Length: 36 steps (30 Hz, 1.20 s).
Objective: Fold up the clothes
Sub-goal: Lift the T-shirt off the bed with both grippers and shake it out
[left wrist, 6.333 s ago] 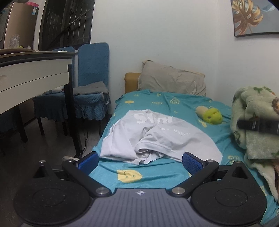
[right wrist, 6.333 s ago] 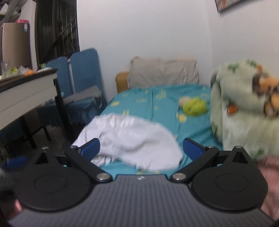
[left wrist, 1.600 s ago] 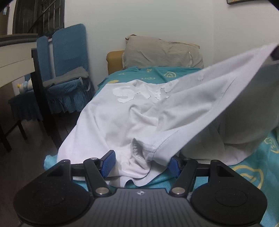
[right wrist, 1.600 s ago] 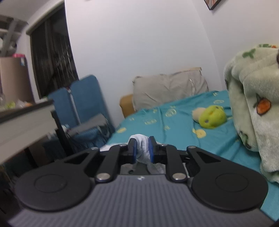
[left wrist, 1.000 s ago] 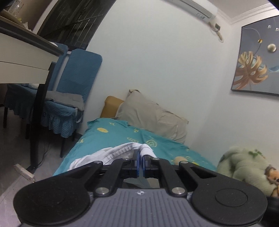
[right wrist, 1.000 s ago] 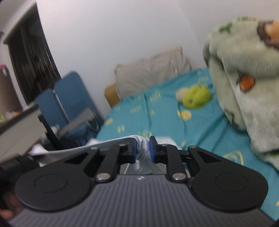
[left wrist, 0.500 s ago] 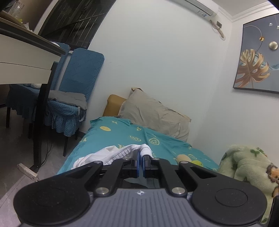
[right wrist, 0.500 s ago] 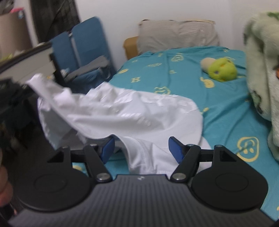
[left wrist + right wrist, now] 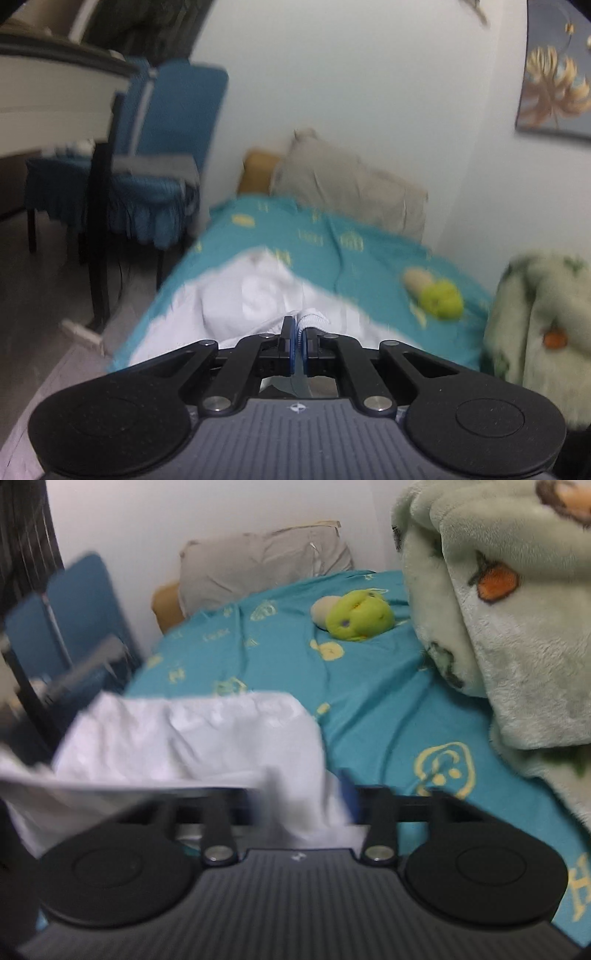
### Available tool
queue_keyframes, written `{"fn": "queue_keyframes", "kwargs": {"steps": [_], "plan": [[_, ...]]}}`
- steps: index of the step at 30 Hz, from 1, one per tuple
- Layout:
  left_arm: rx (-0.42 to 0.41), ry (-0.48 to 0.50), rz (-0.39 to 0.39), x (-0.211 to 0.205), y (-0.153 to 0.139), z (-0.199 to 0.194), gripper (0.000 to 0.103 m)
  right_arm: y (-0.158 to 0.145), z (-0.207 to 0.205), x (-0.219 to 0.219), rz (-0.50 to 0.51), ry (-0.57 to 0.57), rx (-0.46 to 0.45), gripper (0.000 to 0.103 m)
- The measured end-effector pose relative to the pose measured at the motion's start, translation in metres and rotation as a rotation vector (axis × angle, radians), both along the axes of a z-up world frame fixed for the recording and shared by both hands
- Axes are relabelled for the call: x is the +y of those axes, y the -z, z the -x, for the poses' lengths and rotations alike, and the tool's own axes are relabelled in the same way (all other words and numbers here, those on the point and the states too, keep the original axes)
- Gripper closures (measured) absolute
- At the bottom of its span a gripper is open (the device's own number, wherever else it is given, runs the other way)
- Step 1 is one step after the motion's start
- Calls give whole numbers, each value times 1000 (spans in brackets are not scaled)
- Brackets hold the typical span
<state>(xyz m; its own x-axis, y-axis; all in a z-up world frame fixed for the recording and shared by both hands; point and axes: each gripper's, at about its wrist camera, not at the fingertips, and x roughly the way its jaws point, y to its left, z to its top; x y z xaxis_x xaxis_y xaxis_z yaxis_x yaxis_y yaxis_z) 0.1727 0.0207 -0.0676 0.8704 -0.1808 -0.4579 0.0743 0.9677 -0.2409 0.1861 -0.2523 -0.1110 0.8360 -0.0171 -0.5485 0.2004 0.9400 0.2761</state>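
Left gripper (image 9: 297, 341): jaws nearly together, pinching a ribbed white edge of the white shirt (image 9: 255, 291). Shirt lies crumpled on the near part of the bed (image 9: 369, 251), on the teal patterned sheet; in the right wrist view the shirt (image 9: 192, 734) spreads from the bed's left side toward the right gripper (image 9: 303, 801). Right gripper: blue pads spread apart, shirt cloth lying between them; whether either pad touches the cloth cannot be told, since the near fabric is motion-blurred. Green plush toy (image 9: 356, 616) rests further up the sheet, well apart from the shirt. Fleece blanket (image 9: 517, 627) heaped at right. Grey pillow (image 9: 266, 565) at the head of the bed.
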Motion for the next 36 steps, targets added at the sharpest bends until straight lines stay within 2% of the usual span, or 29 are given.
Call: {"fn": "queue_keyframes", "kwargs": {"steps": [3,6,9,17,21,24,25,26,27,28,29,30,33,36], "plan": [[46,20,-55,-5,17,-4,99,-10,5,8,17,-59,-71,97],[80,28,-73,-4,27,-6,97,-22,10,13,10,-107,-140,97],[104,36,-83,-4,35,-9,90,-34,12,13,-21,-135,-181,97],[81,71,-272,-25,59,-10,69,-53,17,6,-113,-154,-249,97],[51,-8,-347,-27,65,-12,62,-60,23,2,-148,-140,-286,97],[30,-128,-330,-13,62,-12,54,-60,22,0,-95,-71,-278,94],[5,-166,-307,-7,57,-10,43,-58,20,0,-61,-34,-257,94],[-22,-203,-285,-1,53,-8,37,-55,18,-1,-24,2,-230,89],[-50,-241,-263,6,48,-7,36,-51,15,-2,13,36,-194,69],[-69,-268,-250,10,44,-5,36,-46,10,-3,46,69,-151,55],[-87,-293,-240,14,40,-4,36,-40,6,-5,72,94,-110,31],[-102,-309,-225,17,36,-3,36,-35,3,-7,91,103,-77,20],[-142,-326,-199,21,24,3,35,-19,-5,-9,142,108,14,20],[-180,-333,-157,24,7,10,35,-11,-5,-8,170,97,53,20]]}}
